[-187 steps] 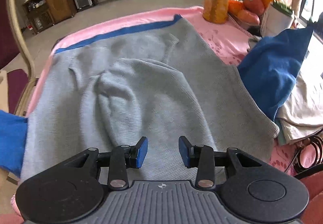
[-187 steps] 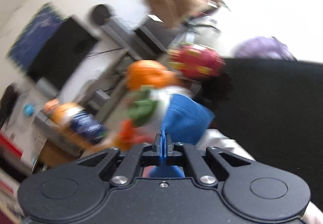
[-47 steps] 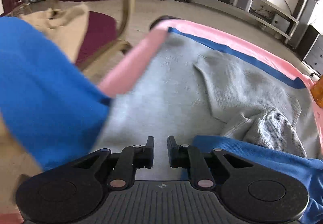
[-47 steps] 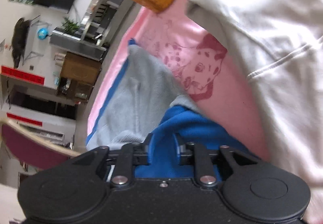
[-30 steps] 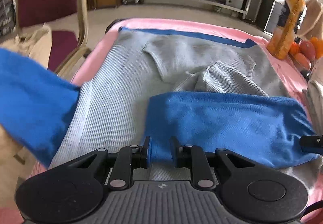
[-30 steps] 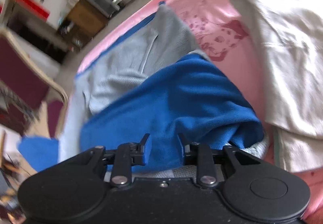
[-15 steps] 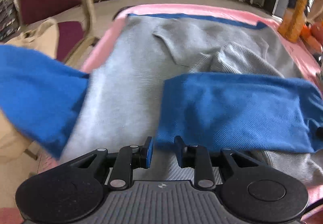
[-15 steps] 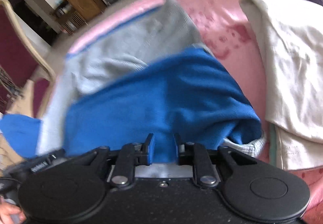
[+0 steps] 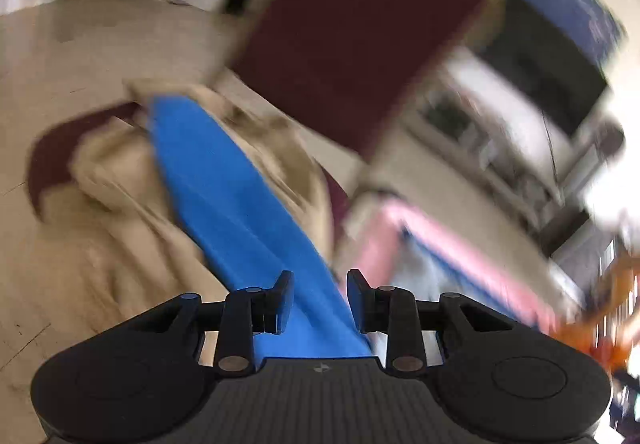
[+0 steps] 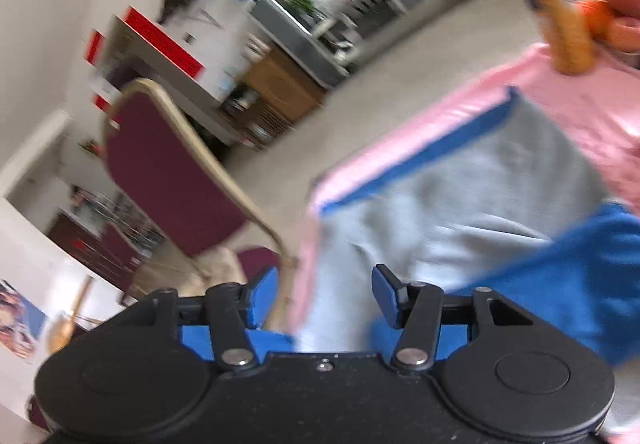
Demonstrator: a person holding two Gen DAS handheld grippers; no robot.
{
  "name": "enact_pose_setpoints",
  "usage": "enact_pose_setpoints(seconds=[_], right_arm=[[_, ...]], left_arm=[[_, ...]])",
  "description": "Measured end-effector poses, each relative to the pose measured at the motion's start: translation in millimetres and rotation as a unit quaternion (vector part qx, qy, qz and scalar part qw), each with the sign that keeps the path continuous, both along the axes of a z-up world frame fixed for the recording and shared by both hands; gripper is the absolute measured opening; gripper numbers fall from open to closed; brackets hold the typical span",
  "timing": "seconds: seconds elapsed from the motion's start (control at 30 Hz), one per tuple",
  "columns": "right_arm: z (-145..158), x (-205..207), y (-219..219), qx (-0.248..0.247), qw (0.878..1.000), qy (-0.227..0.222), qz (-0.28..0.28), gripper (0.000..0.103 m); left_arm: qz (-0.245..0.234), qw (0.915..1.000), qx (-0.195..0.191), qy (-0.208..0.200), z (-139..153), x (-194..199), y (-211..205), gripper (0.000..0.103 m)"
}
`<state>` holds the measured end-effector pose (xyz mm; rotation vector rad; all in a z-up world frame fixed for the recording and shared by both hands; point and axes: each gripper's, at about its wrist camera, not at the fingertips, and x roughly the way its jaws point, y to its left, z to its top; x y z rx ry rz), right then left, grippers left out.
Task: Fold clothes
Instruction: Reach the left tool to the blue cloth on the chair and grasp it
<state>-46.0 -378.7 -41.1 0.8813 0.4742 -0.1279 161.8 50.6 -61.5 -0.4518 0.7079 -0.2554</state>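
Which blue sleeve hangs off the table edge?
The left blue sleeve, draped over the beige clothes by the chair; the other blue sleeve lies on the grey sweater.

Both tools are matt black plastic. The left claw (image 9: 319, 296) has a ribbed grey-black deck with a tiny pale mark at its front edge, round discs at either side, and silver rivets on its link arms. The right claw (image 10: 325, 294) has a speckled deck (one small centre screw) and blue pads (image 10: 385, 294).
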Motion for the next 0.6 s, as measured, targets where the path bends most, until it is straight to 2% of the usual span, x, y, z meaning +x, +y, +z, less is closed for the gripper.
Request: enact_pose_setpoints(seconds=[0.13, 0.27, 0.37, 0.53, 0.57, 0.6], right_arm=[[2.3, 33.7, 28.7, 0.018, 0.999, -0.027, 0.023, 0.052], [-5.7, 61.0, 53.2, 0.024, 0.998, -0.022, 0.049, 0.052], [-11.1, 73.5, 62.0, 0.019, 0.998, -0.014, 0.058, 0.052], [-16.5, 74.4, 56.6, 0.016, 0.999, -0.004, 0.047, 0.052], [-17.5, 73.4, 54.7, 0.017, 0.999, -0.003, 0.044, 0.052], [-18.5, 72.4, 52.7, 0.018, 0.999, -0.002, 0.040, 0.052]], left_arm=[[0.067, 0.9950, -0.068, 0.029, -15.0, 45.0, 53.9, 0.030], [0.080, 0.9899, -0.093, 0.071, -42.3, 83.8, 71.8, 0.031], [0.088, 0.9872, -0.103, 0.084, -56.3, 101.4, 73.5, 0.031], [0.082, 0.9880, -0.109, 0.072, -59.5, 122.2, 72.2, 0.031], [0.083, 0.9884, -0.106, 0.071, -59.2, 125.3, 70.4, 0.028], [0.085, 0.9887, -0.100, 0.073, -59.1, 127.7, 68.7, 0.020]])
